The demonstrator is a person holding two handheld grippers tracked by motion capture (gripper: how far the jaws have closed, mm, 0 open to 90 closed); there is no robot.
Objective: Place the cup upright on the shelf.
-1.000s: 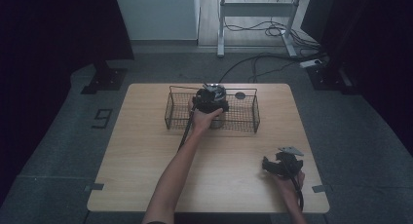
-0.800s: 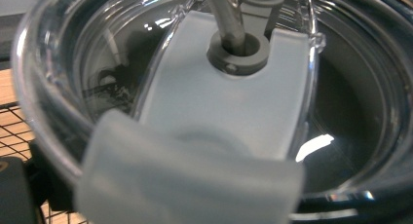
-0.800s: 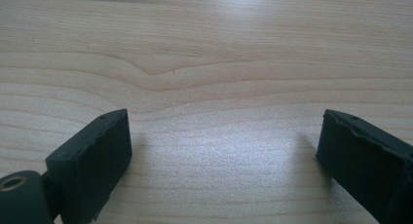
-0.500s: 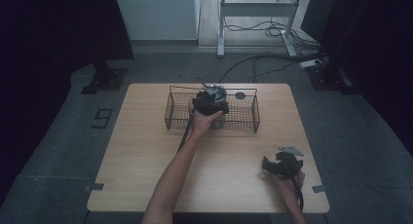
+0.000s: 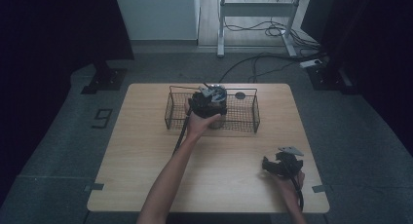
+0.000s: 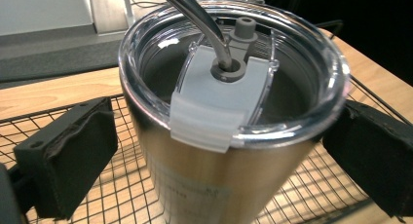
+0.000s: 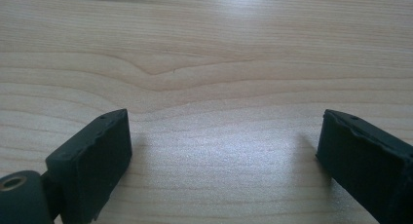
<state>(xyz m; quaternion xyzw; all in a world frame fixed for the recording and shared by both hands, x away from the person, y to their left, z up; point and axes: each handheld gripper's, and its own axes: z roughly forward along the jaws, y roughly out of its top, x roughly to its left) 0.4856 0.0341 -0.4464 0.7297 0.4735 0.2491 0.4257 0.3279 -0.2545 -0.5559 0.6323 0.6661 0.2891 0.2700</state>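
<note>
Since the earlier frame the left tool (image 5: 210, 98) has barely shifted at the upper centre, its 2 padded jaws spread either side of the brushed steel tumbler with a clear plastic lid and bent metal straw (image 6: 229, 112), inside the black wire mesh basket (image 5: 243, 114). The right tool (image 5: 280, 165), lower right, stays spread over the pale woodgrain table (image 7: 204, 53).

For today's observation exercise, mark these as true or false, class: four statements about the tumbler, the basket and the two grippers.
1. The steel tumbler stands in the wire basket. True.
2. The tumbler has no lid. False: a clear lid with a metal straw covers it.
3. The left gripper has its jaws on either side of the tumbler. True.
4. The right gripper grips a spoon. False: it is open over the bare wooden table.
</note>
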